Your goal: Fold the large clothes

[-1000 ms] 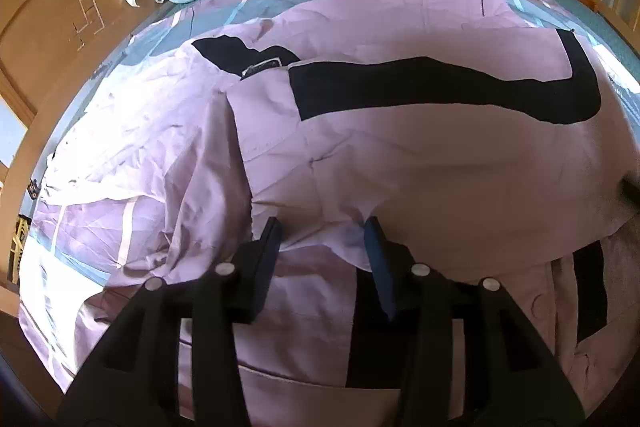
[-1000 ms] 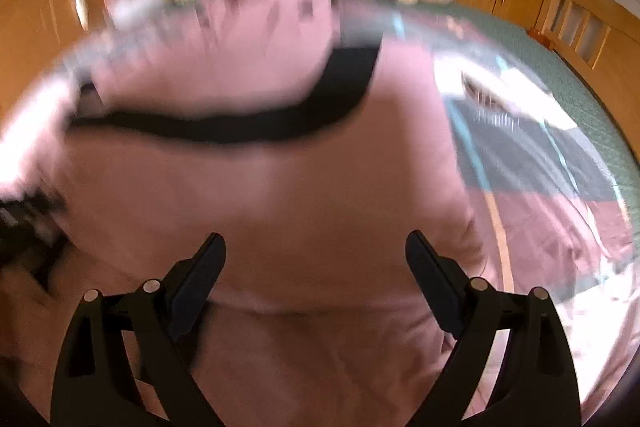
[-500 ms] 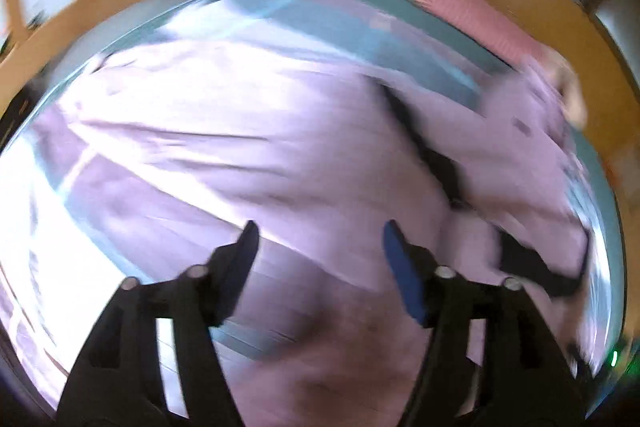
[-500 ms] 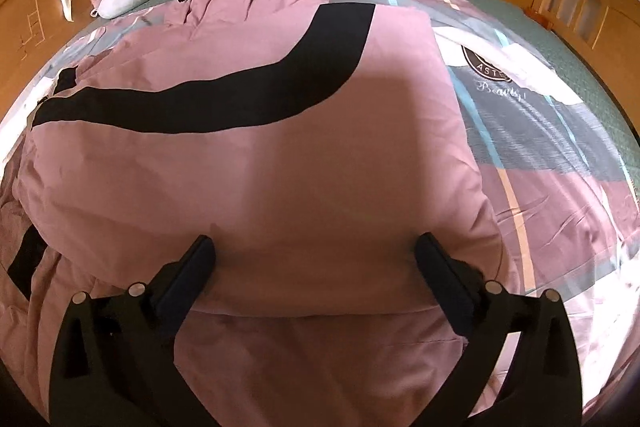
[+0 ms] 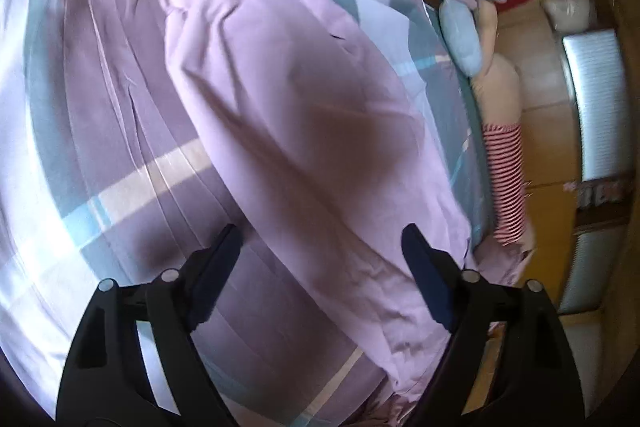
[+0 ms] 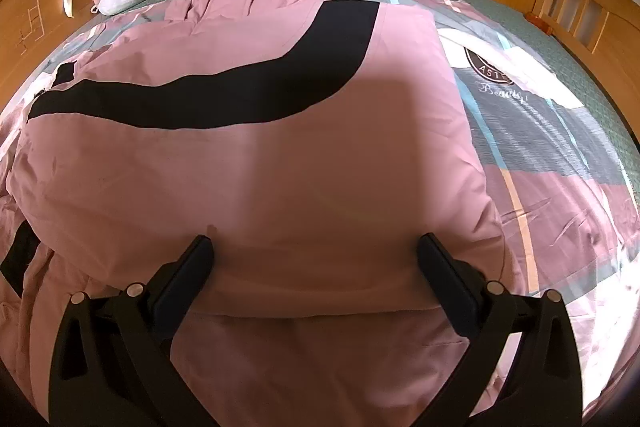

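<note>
The pink jacket (image 6: 256, 163) lies spread on the bed (image 6: 560, 147) with one side already folded over—its sleeve (image 5: 304, 131) (left view) is not yet folded in. Left gripper (image 5: 320, 247) and right gripper (image 6: 314, 253) hover wide open, holding nothing.

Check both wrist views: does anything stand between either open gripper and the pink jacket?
Nothing visible does. The right gripper hangs open directly over the pink jacket; the left gripper is open above its sleeve.
</note>
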Tool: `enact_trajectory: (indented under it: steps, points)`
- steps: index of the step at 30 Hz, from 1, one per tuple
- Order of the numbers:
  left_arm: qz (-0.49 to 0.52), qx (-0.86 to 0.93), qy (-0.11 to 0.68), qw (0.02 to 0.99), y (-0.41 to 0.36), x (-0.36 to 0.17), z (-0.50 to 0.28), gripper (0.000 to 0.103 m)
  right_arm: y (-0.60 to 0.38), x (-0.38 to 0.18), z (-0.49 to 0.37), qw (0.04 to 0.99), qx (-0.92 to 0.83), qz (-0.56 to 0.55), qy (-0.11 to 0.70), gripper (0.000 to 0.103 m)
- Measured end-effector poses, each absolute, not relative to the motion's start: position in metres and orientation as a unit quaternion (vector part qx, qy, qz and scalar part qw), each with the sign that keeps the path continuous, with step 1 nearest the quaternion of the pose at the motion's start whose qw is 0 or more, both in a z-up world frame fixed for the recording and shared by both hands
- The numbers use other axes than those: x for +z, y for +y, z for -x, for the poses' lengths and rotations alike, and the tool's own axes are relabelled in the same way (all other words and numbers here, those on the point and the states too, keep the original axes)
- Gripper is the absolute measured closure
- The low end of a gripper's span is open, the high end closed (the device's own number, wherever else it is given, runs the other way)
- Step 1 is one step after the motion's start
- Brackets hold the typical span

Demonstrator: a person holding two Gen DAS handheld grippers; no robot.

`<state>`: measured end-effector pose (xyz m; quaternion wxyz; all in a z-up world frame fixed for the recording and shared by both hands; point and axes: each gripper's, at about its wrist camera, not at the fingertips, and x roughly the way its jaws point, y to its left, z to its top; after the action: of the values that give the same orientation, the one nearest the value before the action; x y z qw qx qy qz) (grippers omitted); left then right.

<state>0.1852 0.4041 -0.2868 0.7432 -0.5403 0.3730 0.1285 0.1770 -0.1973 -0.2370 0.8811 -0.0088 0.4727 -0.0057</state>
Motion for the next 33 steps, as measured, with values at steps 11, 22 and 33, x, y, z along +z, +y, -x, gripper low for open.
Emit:
enact_trajectory:
  steps: [11, 22, 33]
  points:
    - [0.597, 0.055, 0.265, 0.755, 0.414, -0.274, -0.188, 0.100, -0.197, -0.236, -0.177, 0.881, -0.006, 0.009, 0.473, 0.001]
    - [0.188, -0.192, 0.298, 0.916, 0.129, -0.142, -0.205, 0.080, -0.196, -0.236, -0.177, 0.881, -0.008, 0.012, 0.473, 0.001]
    - [-0.037, -0.236, 0.419, 0.876, -0.035, -0.210, -0.182, 0.046, -0.196, -0.236, -0.178, 0.881, -0.006, 0.009, 0.474, 0.001]
